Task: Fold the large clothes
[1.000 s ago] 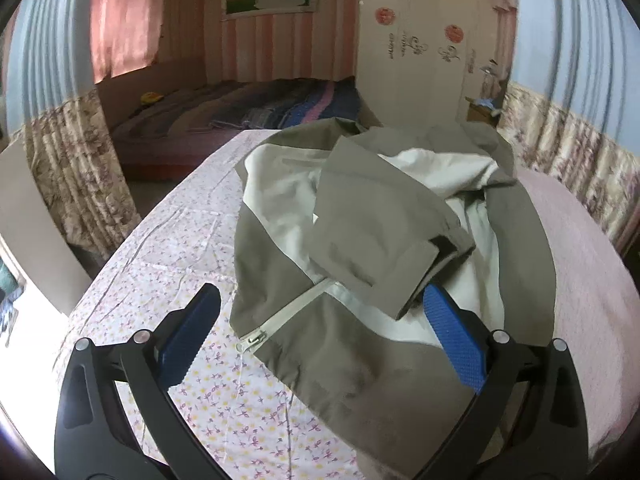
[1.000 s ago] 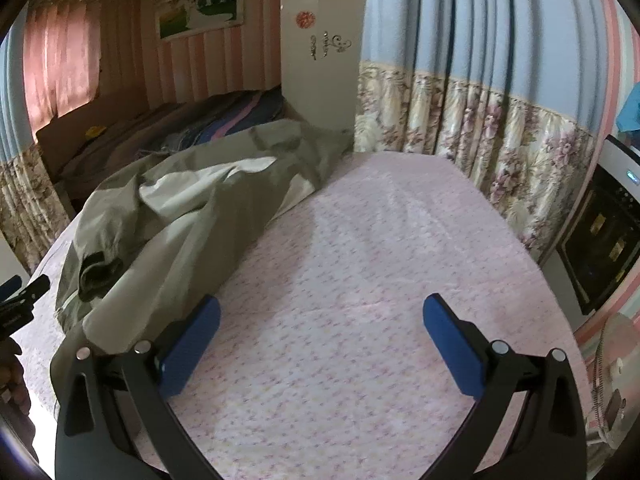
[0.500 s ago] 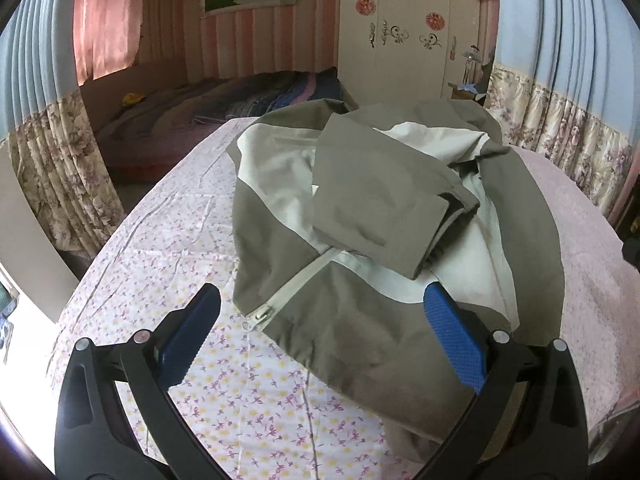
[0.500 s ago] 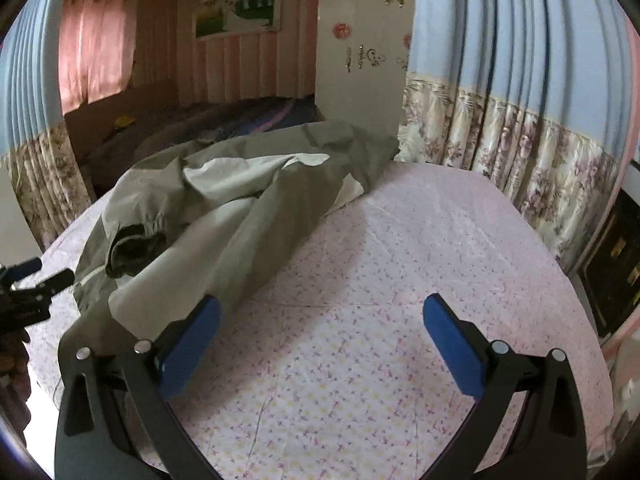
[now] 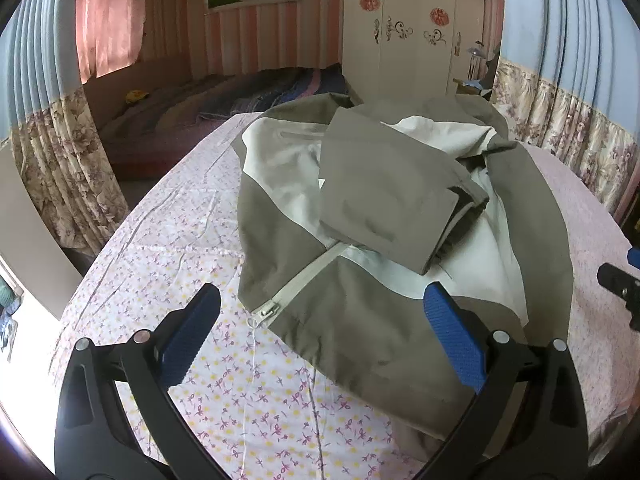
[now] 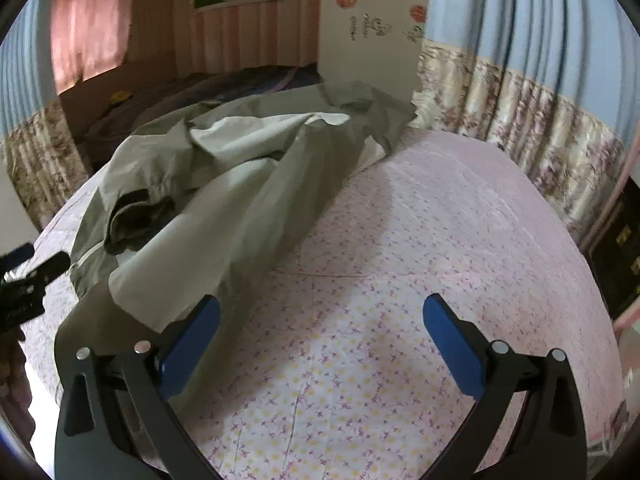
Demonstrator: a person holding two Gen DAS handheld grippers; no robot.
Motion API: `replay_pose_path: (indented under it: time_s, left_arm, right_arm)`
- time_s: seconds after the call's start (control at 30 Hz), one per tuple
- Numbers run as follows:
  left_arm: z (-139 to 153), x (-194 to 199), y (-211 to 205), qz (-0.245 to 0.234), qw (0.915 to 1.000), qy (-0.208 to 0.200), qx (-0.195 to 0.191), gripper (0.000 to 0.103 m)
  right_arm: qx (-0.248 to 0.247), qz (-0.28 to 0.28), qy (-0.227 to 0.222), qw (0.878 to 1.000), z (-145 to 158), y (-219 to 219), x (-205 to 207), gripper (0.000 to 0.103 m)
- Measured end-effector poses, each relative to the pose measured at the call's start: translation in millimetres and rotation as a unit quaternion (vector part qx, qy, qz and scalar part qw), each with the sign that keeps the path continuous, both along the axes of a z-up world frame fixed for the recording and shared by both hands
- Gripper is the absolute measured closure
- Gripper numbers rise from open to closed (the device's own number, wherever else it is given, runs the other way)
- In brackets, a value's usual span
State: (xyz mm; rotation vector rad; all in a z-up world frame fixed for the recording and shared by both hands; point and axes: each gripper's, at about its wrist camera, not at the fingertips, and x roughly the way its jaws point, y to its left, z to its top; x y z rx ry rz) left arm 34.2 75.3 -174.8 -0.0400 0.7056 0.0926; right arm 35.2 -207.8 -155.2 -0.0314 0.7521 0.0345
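Observation:
An olive and cream jacket [image 5: 384, 216] lies on a table covered with a floral cloth [image 5: 192, 264]. One sleeve [image 5: 392, 196] is folded across its front, and the zipper end [image 5: 266, 312] points at the near edge. My left gripper [image 5: 320, 336] is open and empty, just before the jacket's hem. In the right wrist view the jacket [image 6: 240, 184] lies at the left. My right gripper [image 6: 320, 340] is open and empty over bare cloth [image 6: 420, 248], its left finger by the jacket's edge.
Floral curtains [image 5: 64, 176] hang to the left of the table and more curtains [image 6: 532, 128] to the right. A bed [image 5: 208, 108] and a white wardrobe [image 5: 404, 32] stand beyond the far end. The table edge is close below both grippers.
Both grippers have drawn back and risen a little, so more of the jacket and cloth shows. The right gripper has turned left toward the jacket. Both stay open.

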Motion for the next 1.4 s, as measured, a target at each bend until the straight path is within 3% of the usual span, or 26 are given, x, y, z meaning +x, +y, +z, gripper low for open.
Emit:
replay_pose_path:
  time_s: [0.3, 1.4]
  left_arm:
    - [-1, 3, -1, 0.002, 1.0, 0.004, 0.007, 0.003]
    - [-10, 11, 25, 0.004, 0.9999, 0.01, 0.007, 0.003]
  right_arm:
    - [0.02, -0.015, 0.002, 1.0, 3, -5, 2, 0.002]
    - [0.027, 0.029, 0.02, 0.999, -11, 28, 12, 0.002]
